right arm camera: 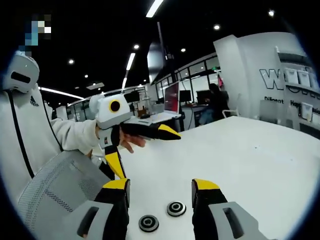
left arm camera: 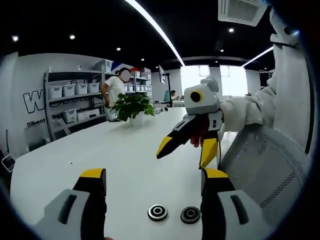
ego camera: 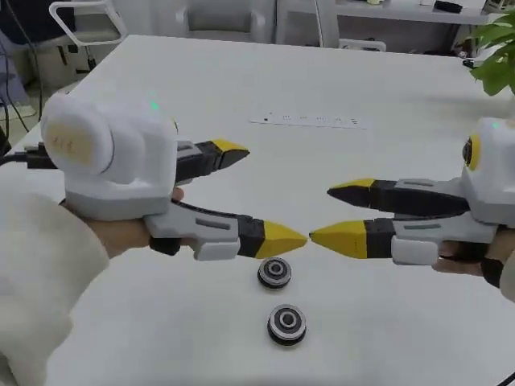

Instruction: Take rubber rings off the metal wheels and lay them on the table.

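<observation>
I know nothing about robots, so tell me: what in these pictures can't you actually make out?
- Far wheel and near wheel, head view: too small and blurred to tell rubber from metal.
- White strip further back, head view: its markings are too small to read.
- Wall lettering, left gripper view: cut off by the shelves, so the word is incomplete.
</observation>
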A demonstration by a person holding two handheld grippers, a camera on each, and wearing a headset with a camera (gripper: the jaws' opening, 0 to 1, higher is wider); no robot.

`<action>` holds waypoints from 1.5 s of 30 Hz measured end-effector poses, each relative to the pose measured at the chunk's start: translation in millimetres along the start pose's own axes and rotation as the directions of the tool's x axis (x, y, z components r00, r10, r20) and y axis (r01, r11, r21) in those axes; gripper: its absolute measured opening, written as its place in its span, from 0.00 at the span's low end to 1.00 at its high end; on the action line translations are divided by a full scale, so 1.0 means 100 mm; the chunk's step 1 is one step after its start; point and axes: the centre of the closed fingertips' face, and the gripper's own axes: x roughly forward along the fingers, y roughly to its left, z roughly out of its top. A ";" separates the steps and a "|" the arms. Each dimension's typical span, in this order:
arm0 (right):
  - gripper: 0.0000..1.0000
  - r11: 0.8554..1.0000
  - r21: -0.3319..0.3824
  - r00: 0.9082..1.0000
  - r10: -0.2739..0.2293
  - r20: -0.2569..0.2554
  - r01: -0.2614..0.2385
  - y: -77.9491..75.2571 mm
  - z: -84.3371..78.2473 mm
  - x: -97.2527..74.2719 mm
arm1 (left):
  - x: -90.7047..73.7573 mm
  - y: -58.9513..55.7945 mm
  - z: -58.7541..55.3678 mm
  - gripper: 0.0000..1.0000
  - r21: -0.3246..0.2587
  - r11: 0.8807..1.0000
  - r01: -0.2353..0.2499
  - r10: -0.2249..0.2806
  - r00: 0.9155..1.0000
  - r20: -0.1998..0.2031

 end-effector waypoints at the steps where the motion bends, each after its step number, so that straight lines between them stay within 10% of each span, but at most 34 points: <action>1: 0.43 1.000 -0.012 1.000 0.012 -0.018 -0.012 0.03 -0.06 0.01 | 0.01 -0.03 -0.03 0.73 -0.009 1.000 0.011 -0.011 1.000 0.003; 10: 0.28 0.998 -0.048 0.995 0.029 -0.099 -0.034 0.09 -0.34 0.10 | 0.10 -0.29 -0.32 0.64 0.017 0.996 0.087 -0.086 0.994 -0.071; 18: 0.23 0.988 -0.085 0.948 0.097 -0.305 -0.129 0.27 -0.88 0.22 | 0.15 -0.41 -0.58 0.57 0.041 0.990 0.135 -0.126 0.979 -0.160; 38: 0.22 0.992 -0.045 0.893 0.089 -0.440 -0.121 0.25 -1.35 0.22 | 0.24 -0.70 -1.02 0.31 0.047 0.966 0.254 -0.229 0.929 -0.292; 45: 0.20 0.993 -0.037 0.895 0.081 -0.438 -0.108 0.24 -1.37 0.22 | 0.27 -0.77 -1.17 0.25 0.046 0.959 0.280 -0.249 0.910 -0.332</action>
